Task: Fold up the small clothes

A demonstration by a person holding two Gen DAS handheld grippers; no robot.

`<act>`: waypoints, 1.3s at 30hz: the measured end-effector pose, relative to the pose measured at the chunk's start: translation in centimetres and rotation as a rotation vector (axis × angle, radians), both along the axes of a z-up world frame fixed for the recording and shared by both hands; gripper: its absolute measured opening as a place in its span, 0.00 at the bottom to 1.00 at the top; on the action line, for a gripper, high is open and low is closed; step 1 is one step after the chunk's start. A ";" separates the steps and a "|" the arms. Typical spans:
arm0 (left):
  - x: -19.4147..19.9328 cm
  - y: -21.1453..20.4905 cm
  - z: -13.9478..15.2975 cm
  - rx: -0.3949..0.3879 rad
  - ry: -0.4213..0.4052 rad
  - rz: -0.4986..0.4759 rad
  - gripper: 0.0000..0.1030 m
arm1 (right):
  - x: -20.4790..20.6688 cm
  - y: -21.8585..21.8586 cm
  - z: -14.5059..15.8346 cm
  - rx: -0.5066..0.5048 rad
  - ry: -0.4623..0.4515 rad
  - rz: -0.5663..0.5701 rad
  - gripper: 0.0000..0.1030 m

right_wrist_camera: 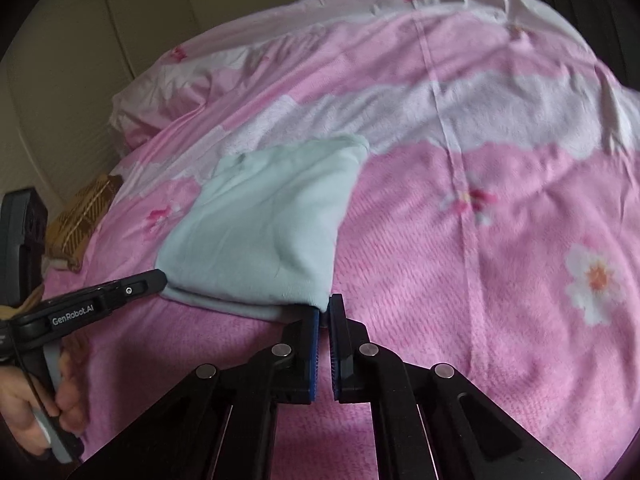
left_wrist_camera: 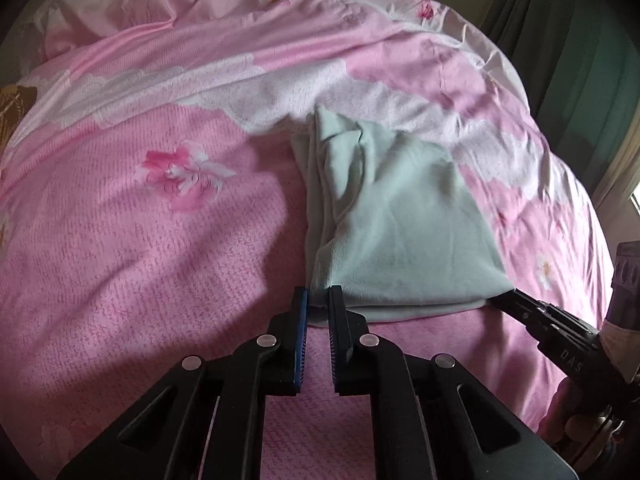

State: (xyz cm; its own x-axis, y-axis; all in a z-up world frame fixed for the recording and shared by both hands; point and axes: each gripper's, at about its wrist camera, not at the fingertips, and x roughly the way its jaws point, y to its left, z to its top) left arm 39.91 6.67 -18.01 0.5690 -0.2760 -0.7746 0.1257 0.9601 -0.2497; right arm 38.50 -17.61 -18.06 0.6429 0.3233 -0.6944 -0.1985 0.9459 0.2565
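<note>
Gripping the near hem of the pale green garment (left_wrist_camera: pixel 400 220) at both corners, the left gripper (left_wrist_camera: pixel 318 300) and right gripper (right_wrist_camera: pixel 325 310) are clamped on cloth. It lies on the pink quilt (left_wrist_camera: pixel 140 260), stretching toward twelve o'clock. Lift evenly and keep the hem taut. "GenRobot.AI" reads on the left gripper's side.

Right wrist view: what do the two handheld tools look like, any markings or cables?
Both are matte black linkage tools with round silver pivot pins and blue ribbed pads on the fingers. The left tool carries white "GenRobot.AI" lettering, a grey handle and a thin black cable near the hand. The right tool shows no lettering here.
</note>
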 end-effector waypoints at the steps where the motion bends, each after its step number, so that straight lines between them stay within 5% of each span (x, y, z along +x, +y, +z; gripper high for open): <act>1: 0.0 0.0 -0.2 0.006 0.001 0.001 0.11 | 0.0 0.0 -0.2 -0.001 0.005 -0.004 0.05; 6: -0.6 -0.3 0.4 0.011 -0.022 0.001 0.12 | -0.4 0.6 -0.4 -0.025 0.011 -0.009 0.05; 8: -1.2 -0.9 1.4 0.049 -0.046 0.000 0.30 | -0.6 0.6 0.1 -0.039 0.005 -0.003 0.13; 10: -2.0 -1.5 2.7 0.092 -0.091 0.002 0.63 | -1.0 0.5 0.8 -0.043 -0.011 -0.002 0.28; 18: -3.4 -3.2 6.0 0.159 -0.136 0.073 0.66 | -2.7 -1.8 4.6 0.049 -0.072 0.019 0.39; 23: -4.3 -3.4 6.9 0.164 -0.143 0.203 0.85 | -1.5 -4.2 6.1 0.137 -0.072 0.017 0.56; 30: -4.5 -2.8 4.9 0.067 -0.081 0.389 0.86 | 2.7 -6.5 6.9 0.204 -0.024 0.091 0.57; 35: -4.9 -1.6 2.0 -0.105 0.019 0.582 0.86 | 6.0 -7.0 5.4 0.257 0.050 0.119 0.57; 39: -4.5 -2.4 0.2 -0.224 0.047 0.633 0.85 | 9.0 -6.6 3.8 0.314 0.110 0.133 0.57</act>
State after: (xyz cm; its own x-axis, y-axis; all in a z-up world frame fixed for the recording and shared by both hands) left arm 35.41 4.25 -17.79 0.6408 -0.0573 -0.7656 -0.4605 0.7691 -0.4431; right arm 47.54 -24.21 -14.25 0.5076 0.6077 -0.6107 -0.2700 0.7853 0.5571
